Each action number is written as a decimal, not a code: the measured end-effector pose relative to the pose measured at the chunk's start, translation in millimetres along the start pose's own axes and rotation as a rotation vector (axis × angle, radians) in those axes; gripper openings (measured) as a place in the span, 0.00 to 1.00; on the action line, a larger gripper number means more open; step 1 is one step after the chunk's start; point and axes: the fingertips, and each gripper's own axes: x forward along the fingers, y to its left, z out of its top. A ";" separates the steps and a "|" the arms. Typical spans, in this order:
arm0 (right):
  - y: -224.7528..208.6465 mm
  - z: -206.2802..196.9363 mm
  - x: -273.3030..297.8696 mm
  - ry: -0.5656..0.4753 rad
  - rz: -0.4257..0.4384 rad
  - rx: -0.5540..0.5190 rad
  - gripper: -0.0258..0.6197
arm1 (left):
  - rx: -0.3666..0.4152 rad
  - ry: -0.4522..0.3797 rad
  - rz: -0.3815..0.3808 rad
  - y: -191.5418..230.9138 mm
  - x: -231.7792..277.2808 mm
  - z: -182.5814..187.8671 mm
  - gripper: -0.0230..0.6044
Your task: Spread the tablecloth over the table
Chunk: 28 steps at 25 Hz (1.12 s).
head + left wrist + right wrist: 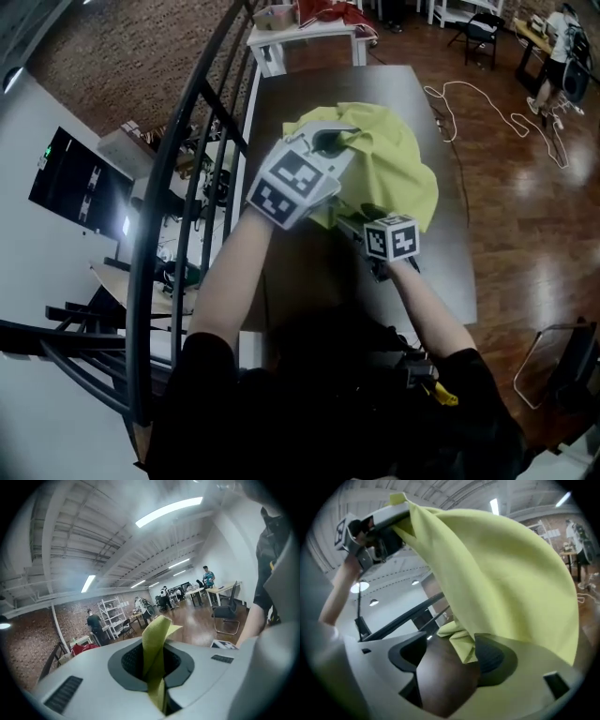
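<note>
A yellow-green tablecloth lies bunched on the far half of the dark brown table. My left gripper is raised above it and shut on a corner of the cloth; in the left gripper view the folded edge sticks up out of the closed jaws. My right gripper is lower, near the cloth's front edge. In the right gripper view its jaws stand wide open over the table top, with a small fold of cloth beside one pad and the lifted sheet hanging above.
A black stair railing runs along the table's left side. A white table stands beyond the far end. A white cable lies on the wooden floor at the right, and a metal chair frame stands at the lower right.
</note>
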 end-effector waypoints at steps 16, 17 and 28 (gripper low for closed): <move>-104.8 59.2 -15.3 -0.137 -0.419 -0.021 0.20 | -0.031 -0.078 0.079 30.1 -85.7 12.2 0.06; -108.7 59.9 -18.4 -0.143 -0.412 -0.014 0.13 | -0.032 -0.085 0.074 28.3 -86.0 11.8 0.06; -145.4 105.2 -117.0 -0.287 -0.432 -0.058 0.05 | -0.085 -0.066 -0.038 -9.2 -72.1 -20.5 0.06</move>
